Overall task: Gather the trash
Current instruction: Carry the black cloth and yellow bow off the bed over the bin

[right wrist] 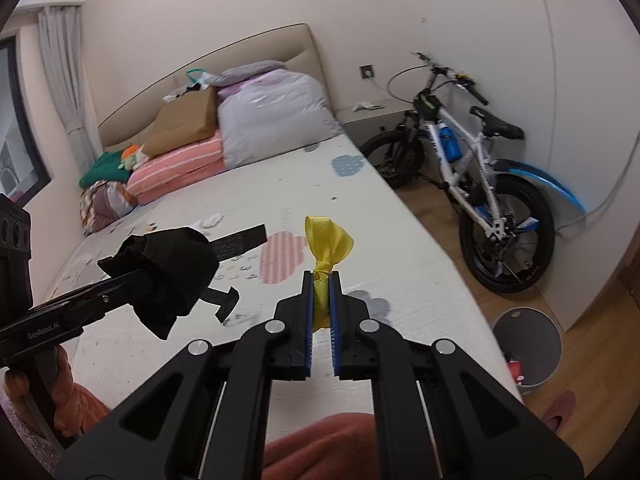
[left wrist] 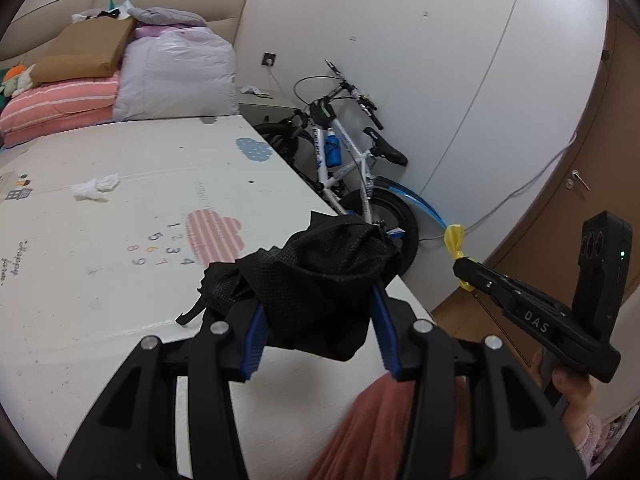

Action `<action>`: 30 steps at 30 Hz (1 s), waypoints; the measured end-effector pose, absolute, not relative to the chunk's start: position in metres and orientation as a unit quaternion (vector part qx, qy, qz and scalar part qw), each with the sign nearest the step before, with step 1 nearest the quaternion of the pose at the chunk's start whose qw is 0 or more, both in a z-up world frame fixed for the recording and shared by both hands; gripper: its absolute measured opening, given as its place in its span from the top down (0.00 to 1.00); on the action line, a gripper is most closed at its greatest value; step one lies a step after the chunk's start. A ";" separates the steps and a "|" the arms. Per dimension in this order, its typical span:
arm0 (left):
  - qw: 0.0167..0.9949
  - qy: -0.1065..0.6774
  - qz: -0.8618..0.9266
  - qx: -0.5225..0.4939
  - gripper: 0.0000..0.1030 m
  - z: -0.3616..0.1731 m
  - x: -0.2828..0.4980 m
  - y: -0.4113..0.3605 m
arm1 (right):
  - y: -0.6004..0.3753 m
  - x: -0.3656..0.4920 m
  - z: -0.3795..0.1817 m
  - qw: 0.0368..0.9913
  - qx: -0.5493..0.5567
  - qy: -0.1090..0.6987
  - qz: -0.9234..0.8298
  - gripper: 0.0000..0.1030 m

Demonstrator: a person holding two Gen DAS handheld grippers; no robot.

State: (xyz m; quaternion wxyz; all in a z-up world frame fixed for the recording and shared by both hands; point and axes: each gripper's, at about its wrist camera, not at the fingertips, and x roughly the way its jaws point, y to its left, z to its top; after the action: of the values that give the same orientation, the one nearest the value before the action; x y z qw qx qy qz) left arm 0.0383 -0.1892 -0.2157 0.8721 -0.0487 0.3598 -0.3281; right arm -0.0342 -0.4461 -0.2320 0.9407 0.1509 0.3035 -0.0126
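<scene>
The left gripper (left wrist: 320,304) clamped a crumpled black fabric bag (left wrist: 320,276) between its blue pads. The right gripper (right wrist: 321,304) was closed tight on a yellow ribbon (right wrist: 326,248), its loop standing above the fingertips. Beyond the fingers, a white tissue wad (left wrist: 96,188) lay on the bed mat (left wrist: 120,260). Right of the right fingers, on the floor, stood a grey bin (right wrist: 528,352). Best practice, likely: keep both grips firm and carry the pieces over the bin before releasing.

Right tongs (left wrist: 460,266) read "DAS"; left tongs (right wrist: 148,280) "GenRobot.AI".
</scene>
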 end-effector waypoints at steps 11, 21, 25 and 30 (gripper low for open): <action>0.825 0.349 -0.444 -0.004 0.55 -0.209 0.044 -0.324 | -0.592 -0.087 -0.266 0.923 0.184 0.294 -0.168 0.94; 0.769 0.369 -0.519 0.046 0.55 -0.244 0.056 -0.452 | -0.673 -0.093 -0.325 0.896 0.223 0.295 -0.245 0.94; 0.745 0.384 -0.542 0.069 0.55 -0.270 0.064 -0.503 | -0.698 -0.081 -0.356 0.884 0.237 0.300 -0.268 0.94; 0.711 0.404 -0.567 0.096 0.55 -0.310 0.071 -0.562 | -0.726 -0.065 -0.403 0.869 0.264 0.309 -0.282 0.94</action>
State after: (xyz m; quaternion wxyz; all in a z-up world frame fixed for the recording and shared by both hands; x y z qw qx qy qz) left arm 0.0712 -0.5622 -0.3097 0.7112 0.0956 0.4042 -0.5672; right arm -0.0653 -0.7256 -0.4029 0.8688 0.2643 0.3093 -0.2822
